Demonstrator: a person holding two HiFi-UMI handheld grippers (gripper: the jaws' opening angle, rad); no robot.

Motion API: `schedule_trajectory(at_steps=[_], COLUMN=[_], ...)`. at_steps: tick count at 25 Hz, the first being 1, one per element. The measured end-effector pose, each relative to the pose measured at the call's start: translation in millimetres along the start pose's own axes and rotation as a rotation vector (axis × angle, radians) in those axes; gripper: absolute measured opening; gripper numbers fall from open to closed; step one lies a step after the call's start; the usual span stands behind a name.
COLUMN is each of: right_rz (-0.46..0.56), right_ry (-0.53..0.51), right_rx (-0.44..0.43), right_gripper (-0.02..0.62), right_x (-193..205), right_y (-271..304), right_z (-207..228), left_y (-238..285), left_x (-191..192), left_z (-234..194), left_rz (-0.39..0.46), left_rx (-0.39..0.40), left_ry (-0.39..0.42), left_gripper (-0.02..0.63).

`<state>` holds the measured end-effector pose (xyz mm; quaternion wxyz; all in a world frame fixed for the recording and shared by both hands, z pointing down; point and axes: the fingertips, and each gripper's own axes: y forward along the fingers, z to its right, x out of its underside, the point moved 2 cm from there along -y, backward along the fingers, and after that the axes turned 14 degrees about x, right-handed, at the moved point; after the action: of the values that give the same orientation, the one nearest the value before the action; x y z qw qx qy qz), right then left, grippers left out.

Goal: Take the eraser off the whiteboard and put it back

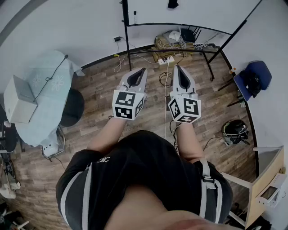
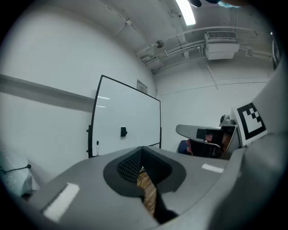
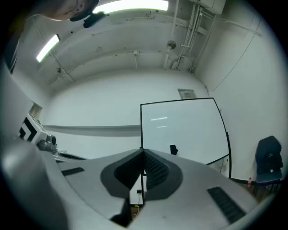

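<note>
**Person, standing:** dark shirt with pale side stripes, both arms stretched forward, one tool in each hand.

**Left gripper** (image 1: 143, 71): held level and aimed toward the whiteboard (image 1: 202, 13). Its jaws are clenched tip to tip with nothing between them. Only a sliver of wooden floor (image 1: 99, 94) shows through the gap behind the tips.

**Right gripper** (image 1: 176, 68): beside the left one, apart from it, tilted slightly upward. Its jaws are likewise pressed together and empty.

**Eraser** (image 1: 173, 4): small and dark, stuck on the white face of the board, well apart from both grippers. In the right gripper view it sits low on the board, left of centre (image 3: 173, 149).

**Whiteboard, further:** black-framed, on a black stand against the white wall. A marker (image 1: 135, 18) hangs at its left edge.

**Floor at the stand:** power strip (image 1: 165, 59) amid loose cables.

**Left of the person:** table (image 1: 49, 85) under a pale cloth, bearing a white box (image 1: 18, 99).

**Right of the person:** blue chair (image 1: 254, 76).
</note>
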<state>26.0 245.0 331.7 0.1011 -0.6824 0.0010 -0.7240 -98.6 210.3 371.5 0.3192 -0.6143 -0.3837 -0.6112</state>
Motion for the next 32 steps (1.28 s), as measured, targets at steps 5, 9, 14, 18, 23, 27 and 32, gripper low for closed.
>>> schedule_trajectory(at_steps=[5,9,14,18,23,27,32], right_rz=[0.006,0.0,-0.005,-0.001,0.017,0.03,0.028], right_ry=[-0.028,-0.035,-0.02,-0.031,-0.034,-0.057,-0.061], right_rx=[0.01,0.017,0.01,0.021,0.048,0.069,0.084], right_gripper=[0.005,0.005,0.005,0.005,0.005,0.005,0.005], right_x=[0.2,3.1,7.5,9.4,12.3,16.5,19.4], right_y=[1.5,4.3,4.3,6.2,3.2,-1.7,-2.6], right_z=[-8.5,-11.7,-23.6,-38.0,-56.7,-69.1,-73.0], left_y=[-4.8,-6.7,-14.0,-23.7,-36.0,-44.7,-50.9], left_x=[2.4,0.2,3.3,4.5,9.1,15.4,15.1], left_z=[-6.1,-9.8,-18.9,-29.5,-41.6,-54.7,-62.5], left_rz=[0.008,0.022,0.023,0.043,0.058,0.071,0.067], left_rx=[0.001,0.002,0.005,0.01,0.045,0.058,0.075], left_ry=[-0.009,-0.01,-0.016,-0.019,-0.028,-0.051,-0.048], left_gripper=[0.009,0.009,0.009,0.009,0.009,0.009,0.009])
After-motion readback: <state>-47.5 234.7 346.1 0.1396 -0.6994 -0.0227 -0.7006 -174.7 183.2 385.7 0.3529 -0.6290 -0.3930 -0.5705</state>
